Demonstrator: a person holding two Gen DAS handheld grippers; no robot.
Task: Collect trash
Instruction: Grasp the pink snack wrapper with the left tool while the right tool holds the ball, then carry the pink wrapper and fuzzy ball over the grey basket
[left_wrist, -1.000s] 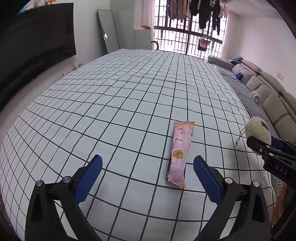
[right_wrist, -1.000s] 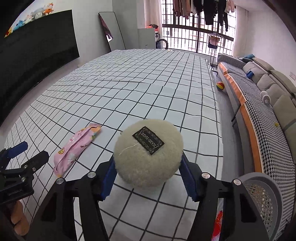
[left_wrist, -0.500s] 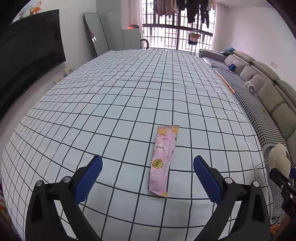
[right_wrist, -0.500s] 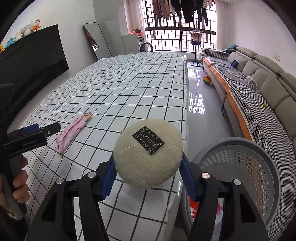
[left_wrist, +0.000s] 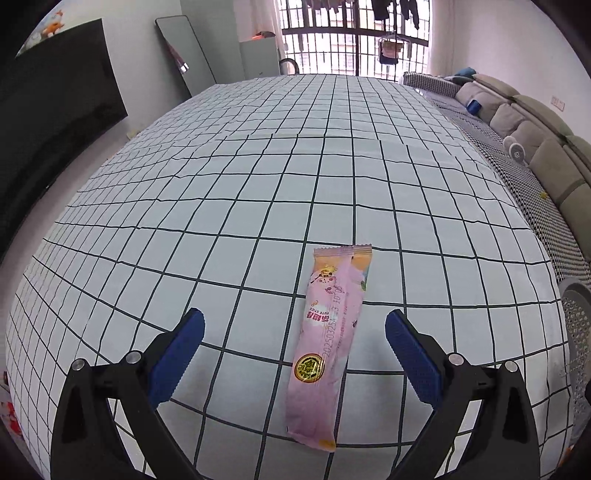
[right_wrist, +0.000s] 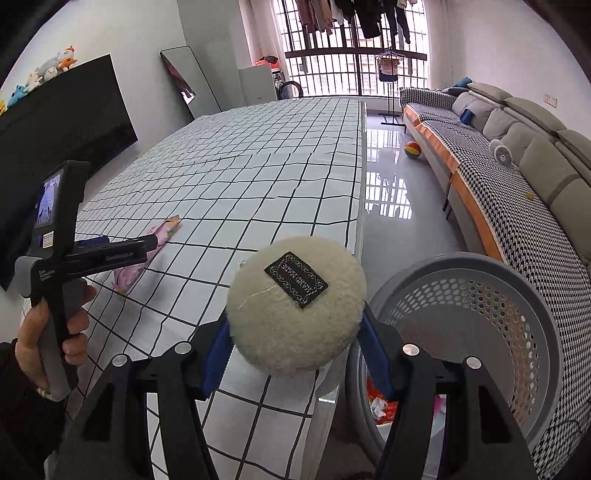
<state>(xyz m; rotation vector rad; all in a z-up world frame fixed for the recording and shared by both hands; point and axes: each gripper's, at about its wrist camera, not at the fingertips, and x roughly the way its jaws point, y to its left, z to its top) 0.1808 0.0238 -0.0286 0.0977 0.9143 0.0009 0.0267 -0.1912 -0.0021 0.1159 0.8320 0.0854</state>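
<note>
- Fleecy cream pad (right_wrist: 295, 314) with a black label sits pinched between the blue pads of your right tool (right_wrist: 297, 345), held just beside the worktop's (right_wrist: 280, 166) corner, at the rim of the grey perforated basket (right_wrist: 476, 314).
- Scraps of trash already lie in that basket's bottom.
- Your left tool (left_wrist: 295, 338) is spread wide, nothing gripped, hovering over the checked cloth.
- The pink wrapper (left_wrist: 328, 343) lies flat on the cloth, lengthwise between the left tool's blue pads, nearer the right-hand one, touching neither.
- Your left hand (right_wrist: 55, 332) grips that tool's handle.
</note>
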